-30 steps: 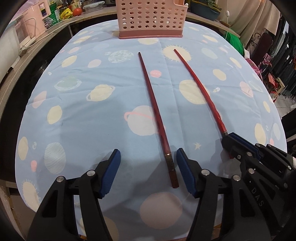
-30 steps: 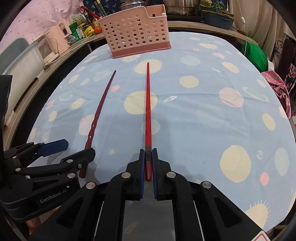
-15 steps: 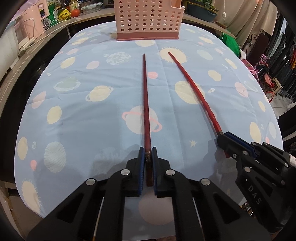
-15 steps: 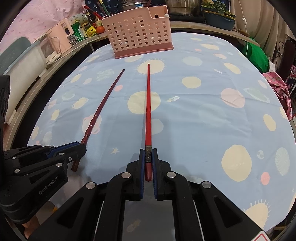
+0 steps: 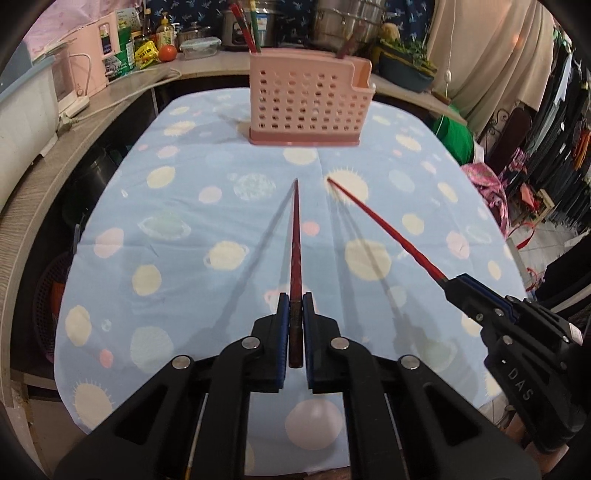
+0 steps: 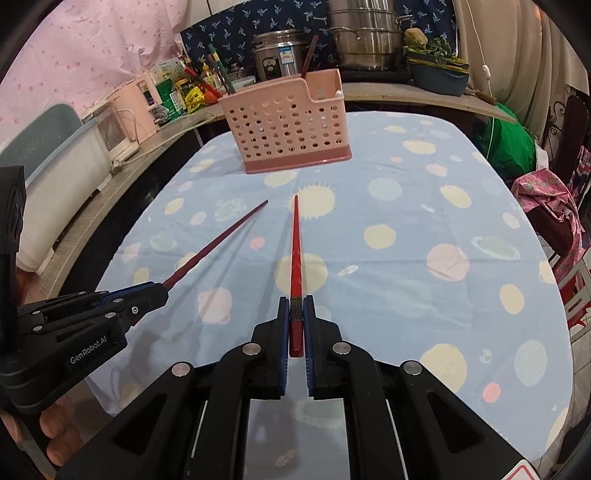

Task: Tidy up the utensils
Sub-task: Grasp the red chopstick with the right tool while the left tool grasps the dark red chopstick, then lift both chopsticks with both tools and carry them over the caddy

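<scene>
My left gripper (image 5: pixel 294 306) is shut on the thick end of a dark red chopstick (image 5: pixel 295 236) and holds it above the table, tip toward the pink perforated utensil basket (image 5: pixel 306 103). My right gripper (image 6: pixel 294 308) is shut on a bright red chopstick (image 6: pixel 295 243), also lifted and pointing at the basket (image 6: pixel 288 125). Each gripper shows in the other's view: the right one (image 5: pixel 458 286) at the right, the left one (image 6: pixel 155 291) at the left. Several chopsticks stand in the basket.
The table carries a light blue cloth with planets (image 5: pixel 184 229). A counter behind holds steel pots (image 6: pixel 365 33), a rice cooker (image 6: pixel 280 51), bottles and a pink appliance (image 6: pixel 125 107). A green bag (image 6: pixel 509 144) and clothing lie at the right.
My left gripper closed on the dark red chopstick a second ago. Both grippers have since lifted their chopsticks off the cloth and tilted up, so the basket now shows fully.
</scene>
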Demonstrator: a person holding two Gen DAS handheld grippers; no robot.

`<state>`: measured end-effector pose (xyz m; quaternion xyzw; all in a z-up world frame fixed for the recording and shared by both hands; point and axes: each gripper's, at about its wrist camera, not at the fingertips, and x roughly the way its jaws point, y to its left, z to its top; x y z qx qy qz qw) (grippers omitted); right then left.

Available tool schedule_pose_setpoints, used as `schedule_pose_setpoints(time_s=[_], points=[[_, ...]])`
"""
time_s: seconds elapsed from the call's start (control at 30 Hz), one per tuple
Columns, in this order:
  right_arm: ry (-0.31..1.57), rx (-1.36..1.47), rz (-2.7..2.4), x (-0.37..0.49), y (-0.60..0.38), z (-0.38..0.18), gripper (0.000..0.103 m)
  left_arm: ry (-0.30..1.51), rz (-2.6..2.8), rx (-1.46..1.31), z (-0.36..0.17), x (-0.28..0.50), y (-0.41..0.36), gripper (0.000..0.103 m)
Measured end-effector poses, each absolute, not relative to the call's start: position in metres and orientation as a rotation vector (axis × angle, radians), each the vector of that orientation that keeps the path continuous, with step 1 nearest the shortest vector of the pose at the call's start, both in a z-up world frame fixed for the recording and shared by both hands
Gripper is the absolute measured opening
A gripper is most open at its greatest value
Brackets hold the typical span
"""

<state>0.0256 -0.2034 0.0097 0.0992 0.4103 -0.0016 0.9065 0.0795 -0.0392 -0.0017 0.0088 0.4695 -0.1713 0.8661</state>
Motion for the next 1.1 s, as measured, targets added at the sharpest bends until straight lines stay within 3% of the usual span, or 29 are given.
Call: schedule_pose_setpoints(time_s=[0.5, 1.1], points=[[0.675, 0.262, -0.008, 0.065, -0.236, 0.086, 0.007, 0.803, -0.333, -0.075, 0.086, 0.131, -0.023, 0.007], [0.529, 0.34, -0.002, 0.14, -0.267, 0.152, 0.007, 0.709, -0.355, -0.16, 0.157, 0.215, -0.03, 0.007]])
